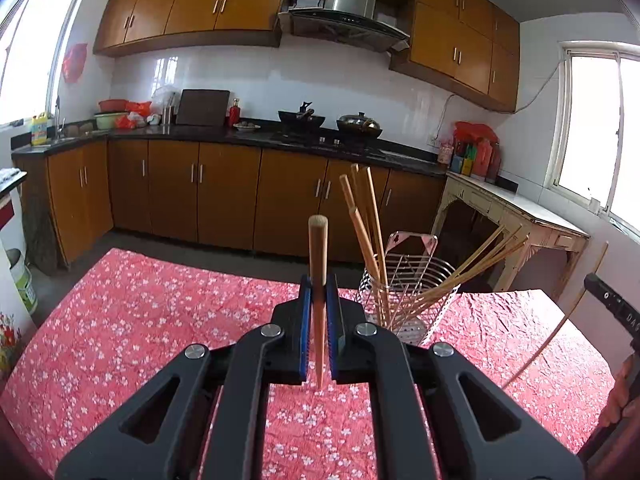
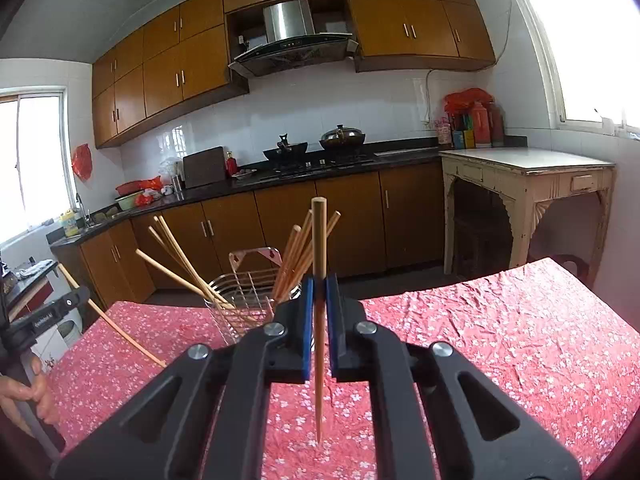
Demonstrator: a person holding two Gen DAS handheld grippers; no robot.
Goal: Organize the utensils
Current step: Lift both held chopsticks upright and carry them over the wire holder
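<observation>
My left gripper (image 1: 319, 286) is shut on a wooden chopstick (image 1: 318, 252) that stands upright between the blue pads, thick end up. My right gripper (image 2: 319, 286) is shut on another upright chopstick (image 2: 319, 240). A wire utensil holder (image 1: 416, 280) stands on the table just right of the left gripper, with several chopsticks leaning out of it. In the right wrist view the holder (image 2: 244, 292) is just left of the right gripper. The right gripper's chopstick (image 1: 560, 320) shows at the right edge of the left wrist view.
The table wears a red floral cloth (image 1: 140, 320). The person's hand (image 2: 24, 396) on the left gripper shows at far left in the right wrist view. Kitchen counters (image 1: 240, 132) with woks run along the far wall; a cream side table (image 2: 528, 168) stands at right.
</observation>
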